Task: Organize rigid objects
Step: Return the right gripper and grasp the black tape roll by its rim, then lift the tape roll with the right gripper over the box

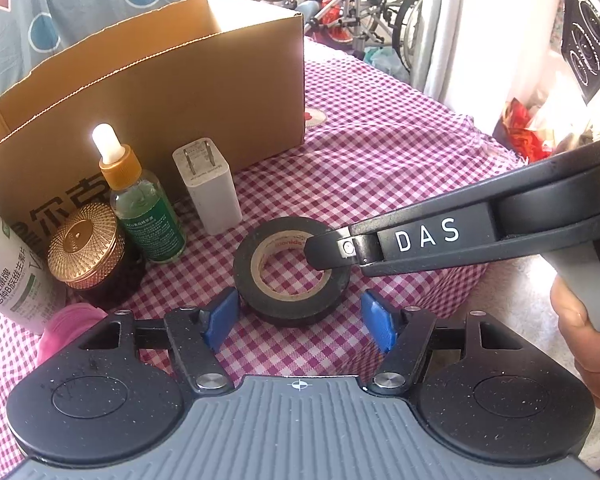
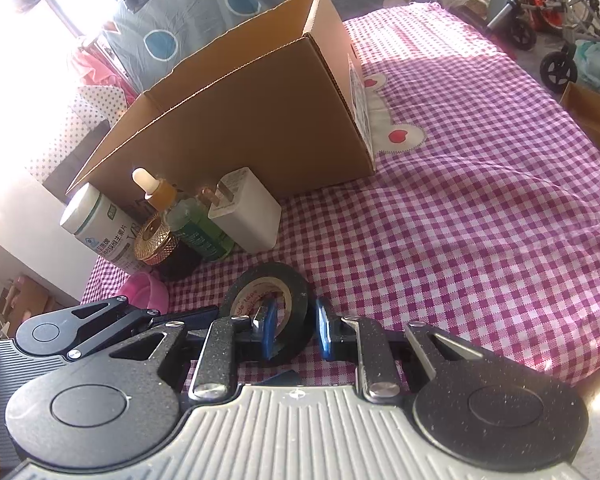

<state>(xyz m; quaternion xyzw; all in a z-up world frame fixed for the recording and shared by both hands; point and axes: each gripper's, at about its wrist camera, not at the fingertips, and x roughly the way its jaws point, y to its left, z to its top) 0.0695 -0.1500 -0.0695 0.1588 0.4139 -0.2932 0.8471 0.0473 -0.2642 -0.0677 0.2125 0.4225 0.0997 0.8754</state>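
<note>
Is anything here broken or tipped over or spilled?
No, nothing looks broken or spilled. The dropper bottle, the white charger, the gold-lidded jar and the white bottle stand upright by the cardboard box. The black tape roll lies flat on the checkered cloth.

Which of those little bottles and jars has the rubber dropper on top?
The green glass bottle, beside the white charger; its neighbours carry a gold lid and a plain white cap.

The tape roll (image 1: 291,270) lay on the bed (image 1: 400,160) before my left gripper (image 1: 298,322). Behind it stood the charger (image 1: 207,184), dropper bottle (image 1: 140,200) and jar (image 1: 88,248), with the box (image 1: 160,92) behind them.
</note>
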